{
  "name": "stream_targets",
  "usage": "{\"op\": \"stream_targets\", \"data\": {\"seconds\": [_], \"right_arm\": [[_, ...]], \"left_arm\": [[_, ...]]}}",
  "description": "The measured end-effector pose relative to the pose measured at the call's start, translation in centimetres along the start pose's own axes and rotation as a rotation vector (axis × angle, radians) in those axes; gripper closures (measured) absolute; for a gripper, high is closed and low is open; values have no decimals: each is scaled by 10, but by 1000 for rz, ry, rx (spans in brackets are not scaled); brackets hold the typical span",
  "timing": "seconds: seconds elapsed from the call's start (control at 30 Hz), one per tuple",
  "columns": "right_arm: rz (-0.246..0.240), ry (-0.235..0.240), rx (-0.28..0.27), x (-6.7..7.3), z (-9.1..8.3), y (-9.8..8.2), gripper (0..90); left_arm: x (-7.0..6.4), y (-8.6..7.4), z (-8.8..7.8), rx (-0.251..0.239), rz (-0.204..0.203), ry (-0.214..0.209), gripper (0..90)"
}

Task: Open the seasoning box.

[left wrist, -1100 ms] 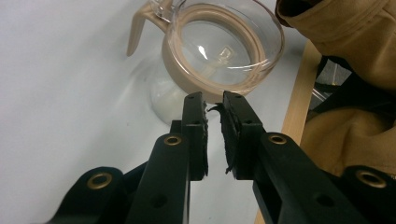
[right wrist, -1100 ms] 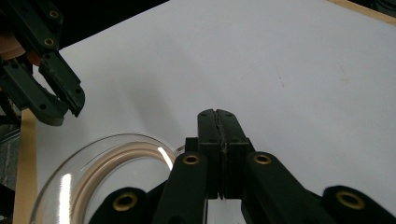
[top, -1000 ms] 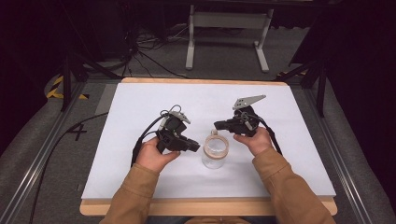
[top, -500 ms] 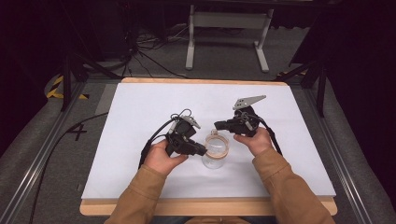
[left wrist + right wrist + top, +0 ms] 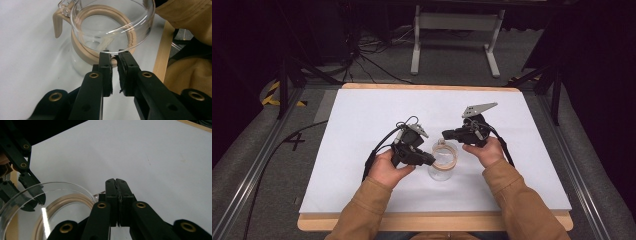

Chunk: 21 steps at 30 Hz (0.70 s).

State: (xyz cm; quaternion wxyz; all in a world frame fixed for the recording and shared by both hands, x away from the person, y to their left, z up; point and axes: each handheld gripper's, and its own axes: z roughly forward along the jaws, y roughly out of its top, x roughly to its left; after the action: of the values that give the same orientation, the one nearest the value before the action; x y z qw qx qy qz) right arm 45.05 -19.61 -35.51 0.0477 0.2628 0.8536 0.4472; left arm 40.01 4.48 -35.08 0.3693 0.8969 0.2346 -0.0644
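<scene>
We see a clear glass jar (image 5: 443,162) with a beige rubber ring, empty, standing lower centre of the high view on the white table (image 5: 362,125). The left hand-held gripper (image 5: 113,56) pinches its round glass rim with jaws nearly together. The right hand-held gripper (image 5: 116,182), jaws pressed together on nothing, sits beside the rim.

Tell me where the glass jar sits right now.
In the high view, the glass jar stands on the white table between the left gripper and right gripper.
</scene>
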Motion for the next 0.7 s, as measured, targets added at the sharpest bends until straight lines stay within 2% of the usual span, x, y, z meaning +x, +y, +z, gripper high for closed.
{"op": "stream_targets", "data": {"seconds": [0.23, 0.33, 0.4, 0.5, 0.57, 0.6, 0.7], "right_arm": [[9, -38, -38, 1, -21, -10, 890], [16, -64, -51, 1, -36, -17, 892], [20, -85, -58, 2, -48, -24, 893], [26, -112, -60, 3, -62, -31, 893], [26, -115, -62, 3, -66, -33, 893], [30, -127, -66, 4, -73, -38, 893], [33, -134, -63, 4, -77, -41, 893]], "left_arm": [[0, 2, -3, -45, -4, 5, 859], [1, 5, -3, -69, 13, 8, 874], [0, 6, -4, -76, 11, 13, 882], [0, 8, -5, -110, 12, 29, 883], [0, 9, -7, -129, 13, 38, 882], [0, 10, -8, -148, 14, 41, 882], [2, 12, -11, -165, 8, 45, 881]]}}
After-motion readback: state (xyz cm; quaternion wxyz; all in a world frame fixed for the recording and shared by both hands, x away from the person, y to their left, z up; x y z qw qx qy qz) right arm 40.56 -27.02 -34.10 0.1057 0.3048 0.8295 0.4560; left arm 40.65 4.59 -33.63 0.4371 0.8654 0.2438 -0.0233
